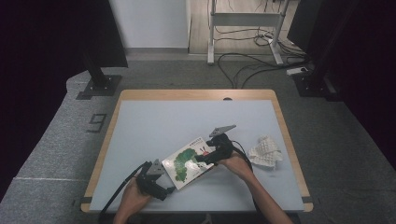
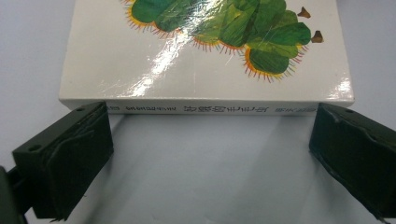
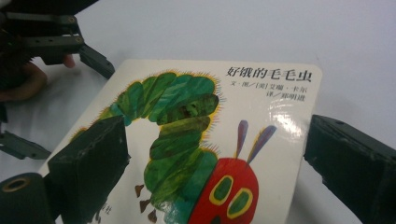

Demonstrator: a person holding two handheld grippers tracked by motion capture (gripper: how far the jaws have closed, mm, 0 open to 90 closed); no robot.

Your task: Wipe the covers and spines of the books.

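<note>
A white board book (image 1: 188,162) with a green caterpillar on its cover lies on the table near the front. In the left gripper view the book (image 2: 205,60) turns its printed spine toward my left gripper (image 2: 210,125), which is open, its jaws spread wide just short of the spine. From above, the left gripper (image 1: 167,183) sits at the book's near-left side. My right gripper (image 1: 203,159) is at the book's right end, open. In its view, the right gripper (image 3: 215,135) has one jaw over the cover (image 3: 187,116) and the other past the book's edge.
A crumpled white cloth (image 1: 265,152) lies to the right of the right hand. The table (image 1: 187,116) has a pale blue top with wooden edges. In the right gripper view the other gripper (image 3: 56,42) and a hand (image 3: 23,79) appear beyond the book.
</note>
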